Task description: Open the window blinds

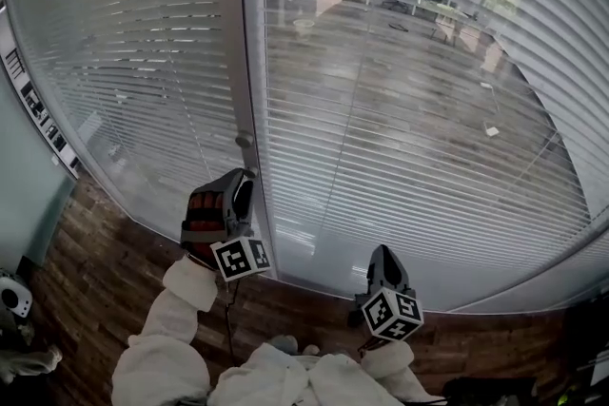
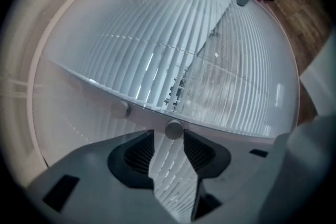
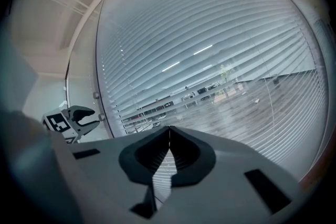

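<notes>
So the blinds (image 1: pixel 409 109) cover both panes. The right-hand one is tilted enough that you can see the yard outside, while the left-hand one looks closer to shut. The thing that seems to work them is a small round knob (image 2: pixel 174 129) on the upright of the window frame (image 1: pixel 233 62) between the panes, with a second knob (image 2: pixel 120 109) just beside it on the same upright.

The left gripper (image 1: pixel 244 185) is right up at that knob with its fingers spread wide. The knob sits at the tips and I don't think the pads are pressing on it. The right gripper (image 3: pixel 169 134) hangs lower, near the bottom edge of the window, with its fingers pinched together on nothing.

What could go sideways, imo:
- The knob is tiny, smooth and round. If the fingers close off-centre, it'll probably pop out or the pads will just skid when twisting.
- The two knobs are close neighbours, so drifting over could mean working the wrong one.
- Twisting the wrong way would flatten the slats shut instead.
- Pushing in too hard could knock the tips against the frame or glass.

There's no brand or readable writing anywhere, only the black-and-white square markers on the gripper cubes.
</notes>
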The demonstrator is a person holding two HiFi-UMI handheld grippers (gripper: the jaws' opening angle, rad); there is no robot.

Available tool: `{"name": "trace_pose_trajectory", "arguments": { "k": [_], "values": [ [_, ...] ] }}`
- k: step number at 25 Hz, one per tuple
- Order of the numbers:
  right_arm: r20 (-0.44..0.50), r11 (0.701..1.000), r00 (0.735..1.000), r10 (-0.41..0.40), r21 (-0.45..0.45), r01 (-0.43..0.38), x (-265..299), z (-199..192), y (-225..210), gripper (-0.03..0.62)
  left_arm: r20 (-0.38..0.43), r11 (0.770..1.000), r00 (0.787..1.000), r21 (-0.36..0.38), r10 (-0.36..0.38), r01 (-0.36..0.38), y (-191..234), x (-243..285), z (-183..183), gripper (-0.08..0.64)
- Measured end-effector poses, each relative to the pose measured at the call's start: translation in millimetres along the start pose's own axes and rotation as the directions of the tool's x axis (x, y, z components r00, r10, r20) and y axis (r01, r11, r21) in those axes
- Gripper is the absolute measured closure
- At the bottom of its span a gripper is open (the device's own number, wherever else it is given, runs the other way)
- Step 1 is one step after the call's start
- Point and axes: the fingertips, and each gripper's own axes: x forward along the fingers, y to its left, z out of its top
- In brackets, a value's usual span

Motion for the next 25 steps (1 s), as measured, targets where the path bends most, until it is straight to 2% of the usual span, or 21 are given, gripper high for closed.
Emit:
{"name": "trace_pose_trajectory", "arguments": {
  "k": [2, 3, 4, 5, 6, 7, 8, 10, 11, 12, 13, 15, 18, 19, 20, 21, 23, 25],
  "values": [
    [-0.001, 1.000, 1.000, -0.001, -0.005, 0.001, 0, 0, -1, 0.578, 0.014, 0.990, 1.000, -0.142, 0.005, -0.003, 4, -12, -5, 0.397],
    [-0.001, 1.000, 1.000, -0.001, -0.008, 0.001, 0, 1, -1, 0.578, 0.024, 0.975, 1.000, -0.222, 0.012, -0.007, 7, -18, -7, 0.397],
    [0.000, 1.000, 1.000, 0.000, -0.011, 0.000, 0, 2, -1, 0.578, 0.039, 0.951, 0.999, -0.310, 0.018, -0.005, 9, -24, -8, 0.397],
    [0.002, 1.000, 1.000, 0.001, -0.015, -0.001, 1, 3, -1, 0.578, 0.058, 0.914, 0.998, -0.405, 0.019, 0.006, 10, -30, -7, 0.397],
    [0.004, 1.000, 1.000, 0.003, -0.020, -0.003, 1, 4, 0, 0.578, 0.083, 0.862, 0.996, -0.506, 0.016, 0.028, 12, -37, -5, 0.399],
    [0.008, 1.000, 1.000, 0.005, -0.025, -0.005, 1, 5, 2, 0.578, 0.112, 0.791, 0.994, -0.609, 0.013, 0.059, 13, -43, -1, 0.404],
    [0.011, 1.000, 1.000, 0.009, -0.030, -0.009, 1, 7, 4, 0.578, 0.146, 0.701, 0.989, -0.706, 0.012, 0.096, 13, -48, 3, 0.428],
    [0.021, 0.999, 1.000, 0.019, -0.044, -0.018, 1, 11, 8, 0.578, 0.216, 0.501, 0.976, -0.846, 0.013, 0.181, 12, -55, 16, 0.496],
    [0.026, 0.998, 0.999, 0.024, -0.054, -0.023, 1, 13, 10, 0.578, 0.246, 0.412, 0.969, -0.884, 0.011, 0.220, 10, -59, 24, 0.522],
    [0.030, 0.998, 0.999, 0.029, -0.065, -0.027, 1, 15, 12, 0.578, 0.272, 0.341, 0.962, -0.906, 0.010, 0.253, 7, -62, 34, 0.539],
    [0.034, 0.997, 0.999, 0.033, -0.077, -0.030, 0, 16, 14, 0.578, 0.296, 0.288, 0.955, -0.916, 0.010, 0.280, 3, -65, 44, 0.556],
    [0.036, 0.994, 0.999, 0.038, -0.101, -0.034, -2, 18, 16, 0.578, 0.341, 0.212, 0.940, -0.919, -0.003, 0.333, -9, -70, 66, 0.557],
    [0.022, 0.990, 0.999, 0.032, -0.142, -0.028, -5, 14, 16, 0.578, 0.412, 0.091, 0.908, -0.904, -0.070, 0.417, -42, -79, 101, 0.557],
    [0.011, 0.988, 1.000, 0.028, -0.153, -0.026, -6, 10, 15, 0.578, 0.433, 0.054, 0.896, -0.897, -0.100, 0.439, -57, -83, 111, 0.557],
    [0.001, 0.987, 1.000, 0.025, -0.161, -0.024, -7, 6, 14, 0.578, 0.447, 0.028, 0.885, -0.891, -0.131, 0.454, -72, -87, 121, 0.558],
    [-0.006, 0.986, 1.000, 0.023, -0.164, -0.024, -9, 1, 13, 0.578, 0.455, 0.015, 0.876, -0.886, -0.158, 0.463, -87, -91, 128, 0.557],
    [-0.010, 0.986, 1.000, 0.022, -0.166, -0.024, -12, -7, 10, 0.578, 0.466, 0.012, 0.864, -0.879, -0.190, 0.477, -108, -98, 140, 0.557],
    [-0.003, 0.985, 1.000, 0.022, -0.170, -0.022, -15, -4, 8, 0.578, 0.478, 0.029, 0.857, -0.870, -0.191, 0.492, -111, -101, 149, 0.558]
  ]
}}
